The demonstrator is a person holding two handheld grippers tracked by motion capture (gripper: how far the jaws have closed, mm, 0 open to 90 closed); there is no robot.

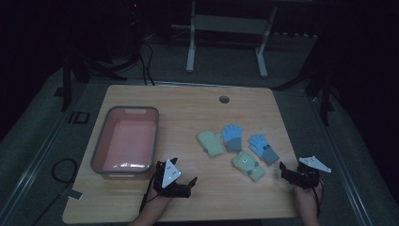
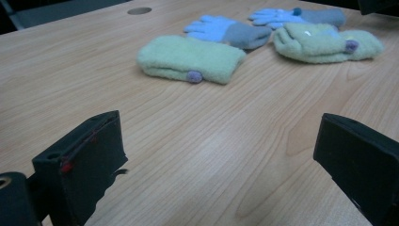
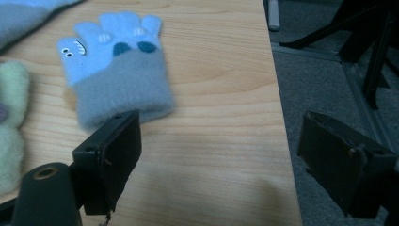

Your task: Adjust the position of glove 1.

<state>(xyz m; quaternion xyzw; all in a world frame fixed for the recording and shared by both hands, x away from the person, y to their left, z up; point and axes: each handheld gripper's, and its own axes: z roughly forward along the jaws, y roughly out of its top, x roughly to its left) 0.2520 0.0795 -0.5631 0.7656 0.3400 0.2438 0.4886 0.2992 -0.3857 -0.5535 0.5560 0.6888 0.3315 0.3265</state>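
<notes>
My left claw [image 1: 189, 182] sits low over the near part of the table [image 1: 188, 108], its jaws spread wide with nothing but bare wood between them; in the left gripper view the black jaws stand far apart at the bottom corners. My right claw [image 1: 286, 170] is at the near right corner of the table, jaws just as wide and holding nothing; in the right gripper view its left jaw lies just short of the grey cuff of a blue glove [image 3: 115, 70], not touching as far as I can tell, and its right jaw hangs past the table edge over the floor. That blue glove [image 1: 263, 148] is the nearest thing to my right claw, fingers pointing away from me. Left of it lies a green glove [image 1: 248, 165], nearer to me, with a small purple button on it. Beyond that a second blue glove [image 1: 232, 136] rests with its cuff against a second green glove [image 1: 210, 142]; from the left gripper view this green glove [image 2: 190, 59] is closest to my left claw, though well apart from it. Beside my left claw, toward the left edge of the table, stands a pink bin [image 1: 101, 141] with a grey rim, well apart from the gloves.
</notes>
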